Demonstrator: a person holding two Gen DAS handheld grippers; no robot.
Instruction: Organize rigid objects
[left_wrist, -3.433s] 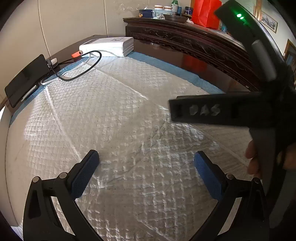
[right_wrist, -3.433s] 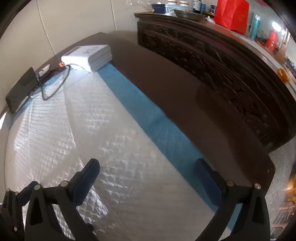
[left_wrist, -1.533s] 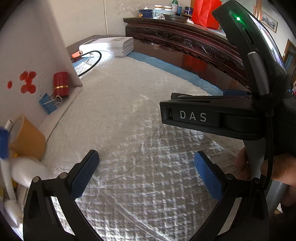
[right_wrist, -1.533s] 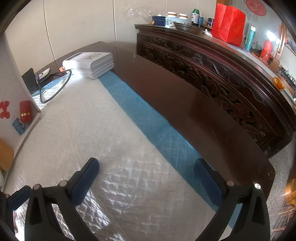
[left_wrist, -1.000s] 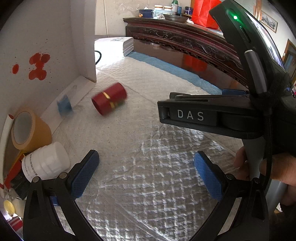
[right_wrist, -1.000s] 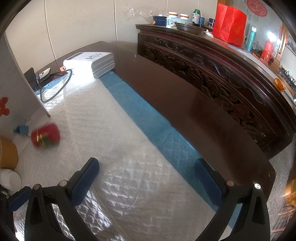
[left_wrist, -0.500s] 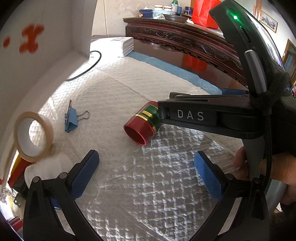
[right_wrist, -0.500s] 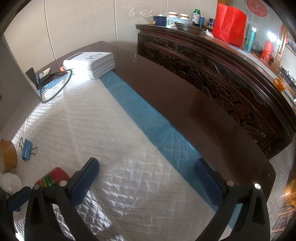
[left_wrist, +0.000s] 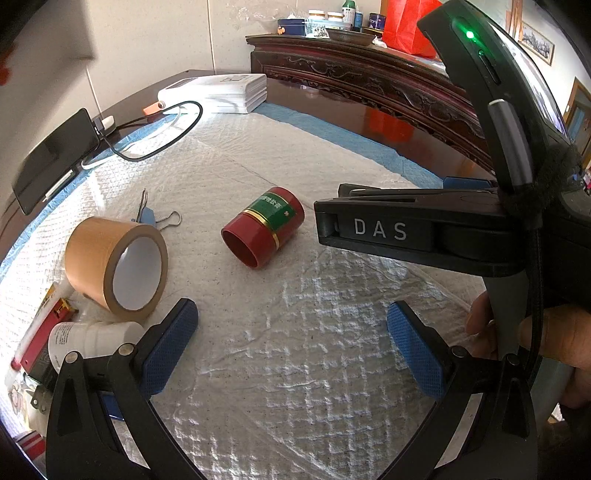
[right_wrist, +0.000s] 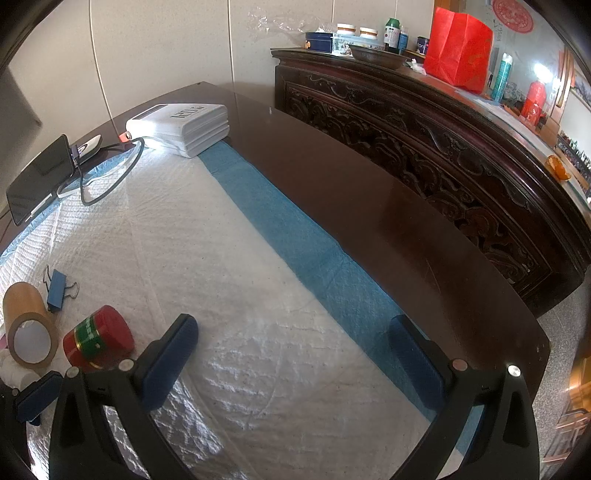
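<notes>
A: What lies on the worktop (left_wrist: 388, 140), from your left?

B: At the far left a red box (left_wrist: 40, 334) and a white bottle (left_wrist: 86, 338) on its side, both close by my left hand-held gripper (left_wrist: 291, 347). Next a tape roll (left_wrist: 116, 267), standing on its edge with the opening toward me. Just behind it a blue clip (left_wrist: 147, 216), flat on the white pad (left_wrist: 258, 332).

A: And the red tin?

B: The tin (left_wrist: 264, 230) lies on its side near the middle of the pad, open end toward me, apart from the roll and the clip. It has a green label and gold bands.

A: Are your hand-held grippers holding anything?

B: No. The left one has its blue pads spread wide over bare pad, with nothing between them. The right hand-held gripper (right_wrist: 293, 360) is spread wide too, and empty. It hangs to the right of the tin; my hand (left_wrist: 535, 336) shows on its handle.

A: What is at the back?

B: A phone (right_wrist: 37, 179) at the left edge with a cable (right_wrist: 110, 179), then a white box (right_wrist: 181, 127). To the right a dark sideboard (right_wrist: 424, 122) carries a red bag (right_wrist: 458, 50).
</notes>
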